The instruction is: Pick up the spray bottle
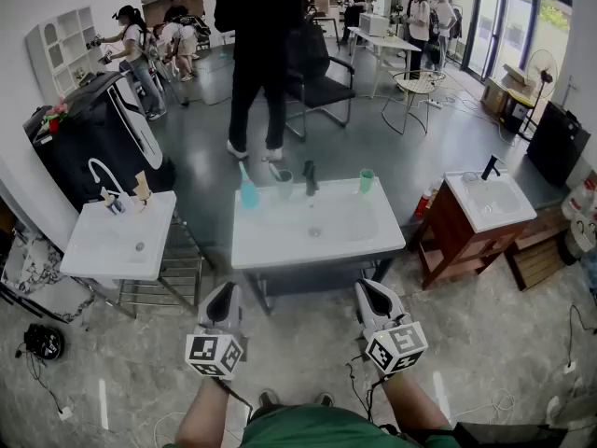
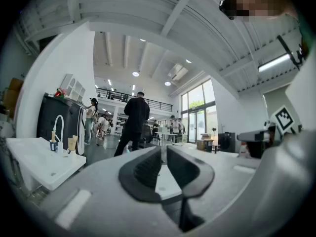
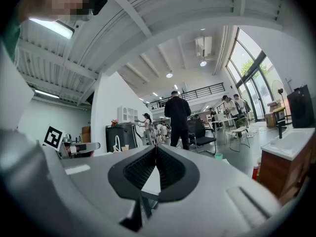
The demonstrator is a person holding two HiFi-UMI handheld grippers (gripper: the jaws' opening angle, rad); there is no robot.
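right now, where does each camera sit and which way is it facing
Head view: on the person's head, looking steeply down at the middle white sink with the spray bottle; both forearms, left gripper and right gripper show.
Left gripper view: on that gripper, level, facing the room; its shut fingers fill the bottom.
Right gripper view: likewise, its shut fingers below.
Shared: all three see the person in black.

My left gripper [image 1: 224, 294] and right gripper [image 1: 370, 289] are pale grey, with black pads [image 2: 147, 174] and black-and-white square markers. The spray bottle [image 1: 248, 192] is turquoise, the cup [image 1: 367, 181] green, the sink top [image 1: 280, 241] white, the floor [image 1: 485, 343] mottled grey.
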